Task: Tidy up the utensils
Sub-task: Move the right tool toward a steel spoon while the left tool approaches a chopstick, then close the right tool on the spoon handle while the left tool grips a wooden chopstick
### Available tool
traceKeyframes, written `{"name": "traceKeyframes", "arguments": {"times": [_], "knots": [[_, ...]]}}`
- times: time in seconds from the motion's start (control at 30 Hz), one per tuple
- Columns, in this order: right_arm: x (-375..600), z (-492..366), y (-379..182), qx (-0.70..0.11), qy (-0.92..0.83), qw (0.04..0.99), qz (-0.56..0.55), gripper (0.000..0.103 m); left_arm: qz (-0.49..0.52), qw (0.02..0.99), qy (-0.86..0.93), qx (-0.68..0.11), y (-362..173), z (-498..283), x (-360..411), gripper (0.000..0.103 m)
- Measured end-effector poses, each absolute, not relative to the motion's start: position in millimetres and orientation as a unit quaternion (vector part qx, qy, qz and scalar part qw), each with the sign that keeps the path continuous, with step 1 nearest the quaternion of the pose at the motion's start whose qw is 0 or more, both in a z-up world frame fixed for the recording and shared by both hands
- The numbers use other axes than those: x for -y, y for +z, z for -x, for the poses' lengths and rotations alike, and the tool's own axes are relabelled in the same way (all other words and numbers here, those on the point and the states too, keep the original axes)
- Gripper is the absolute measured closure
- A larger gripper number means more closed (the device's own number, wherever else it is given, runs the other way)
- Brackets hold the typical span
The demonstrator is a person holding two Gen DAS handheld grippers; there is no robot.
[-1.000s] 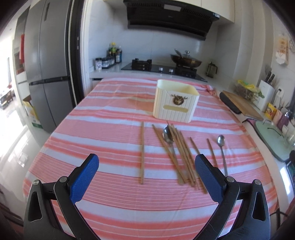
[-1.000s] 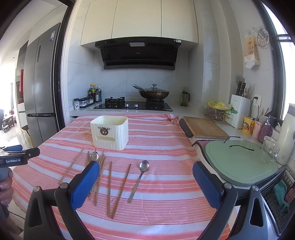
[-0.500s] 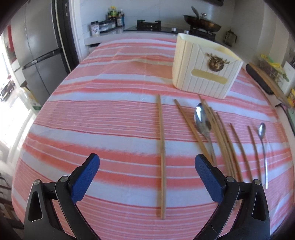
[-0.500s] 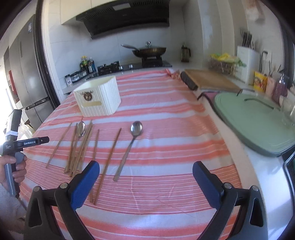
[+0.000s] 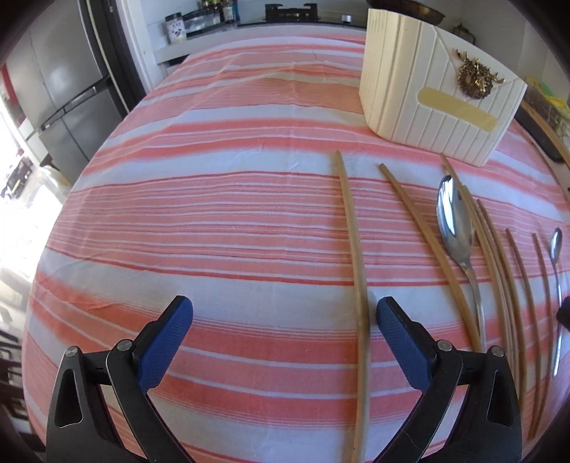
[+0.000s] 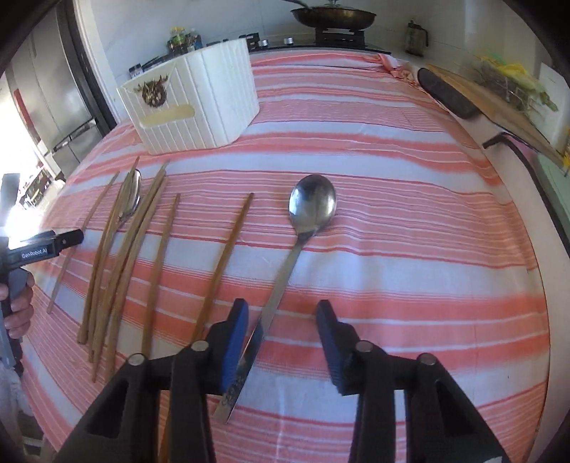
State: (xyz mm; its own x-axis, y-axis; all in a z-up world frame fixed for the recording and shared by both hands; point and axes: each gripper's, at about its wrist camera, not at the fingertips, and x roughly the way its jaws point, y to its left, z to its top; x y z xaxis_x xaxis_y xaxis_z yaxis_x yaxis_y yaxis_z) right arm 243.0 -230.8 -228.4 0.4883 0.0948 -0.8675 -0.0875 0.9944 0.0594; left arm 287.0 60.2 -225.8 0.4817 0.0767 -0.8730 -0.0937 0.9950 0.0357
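On the striped tablecloth (image 5: pixel 213 220) several wooden chopsticks and two metal spoons lie in front of a cream utensil holder (image 5: pixel 427 89). My left gripper (image 5: pixel 284 313) is open, low over the cloth. A lone chopstick (image 5: pixel 356 267) runs between its fingers, close to the right one. My right gripper (image 6: pixel 282 313) straddles the handle of the right-hand spoon (image 6: pixel 313 203). Its jaws are closing: the handle lies against the left finger (image 6: pixel 237 320), and the right one is still apart from it. The other spoon (image 5: pixel 454 220) rests among the chopsticks (image 6: pixel 124 249).
A stove with a wok (image 6: pixel 333 14) stands behind the table, and a fridge (image 5: pixel 64 89) at the far left. A cutting board (image 6: pixel 498 103) and a dark bar (image 6: pixel 445 92) lie along the right edge. The person's hand (image 6: pixel 17 310) holds the left gripper's handle at the left.
Both grippers have come down and forward toward the utensils. The right jaws have narrowed around the spoon handle. The left jaws stay wide, now over the lone chopstick.
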Motion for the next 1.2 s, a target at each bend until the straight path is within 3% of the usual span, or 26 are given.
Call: {"name": "traceKeyframes", "arguments": {"times": [0.13,0.33,0.4,0.47,0.53,0.63,0.87,0.9,0.93,0.97,1.0,1.03,1.2], "knots": [[230,-241,-227,-0.499,0.037,0.865,0.031,0.085,0.007,0.862,0.027,-0.506,-227,-284,-62,0.0],[266,-237,-222,-0.511,-0.004,0.858,0.046,0.085,-0.013,0.842,-0.018,-0.538,-225,-288,-64,0.0],[278,-237,-221,-0.517,0.008,0.855,0.035,0.078,-0.019,0.841,-0.026,-0.541,-225,-293,-63,0.0],[281,-239,-220,-0.52,0.033,0.853,0.033,0.055,-0.023,0.841,-0.034,-0.539,-224,-301,-61,0.004],[276,-246,-220,-0.519,0.057,0.852,0.044,0.044,-0.025,0.842,-0.042,-0.537,-222,-310,-57,0.013],[261,-262,-226,-0.515,0.089,0.849,0.075,0.044,-0.026,0.842,-0.051,-0.537,-219,-325,-52,0.028],[246,-318,-230,-0.495,0.14,0.853,0.084,0.042,-0.024,0.841,-0.066,-0.536,-216,-356,-50,0.047],[245,-323,-231,-0.493,0.147,0.854,0.082,0.042,-0.022,0.843,-0.066,-0.533,-216,-359,-51,0.057],[242,-325,-232,-0.49,0.155,0.854,0.083,0.045,-0.02,0.845,-0.067,-0.529,-215,-360,-52,0.069],[239,-326,-233,-0.485,0.159,0.855,0.091,0.056,-0.017,0.848,-0.067,-0.526,-215,-361,-53,0.076],[236,-326,-233,-0.478,0.164,0.858,0.095,0.063,-0.016,0.85,-0.066,-0.522,-215,-361,-54,0.089],[236,-327,-232,-0.478,0.163,0.858,0.091,0.067,-0.012,0.852,-0.065,-0.519,-215,-364,-56,0.095],[239,-313,-218,-0.456,0.153,0.875,0.057,0.067,0.024,0.868,-0.054,-0.493,-203,-353,-64,0.099]]}}
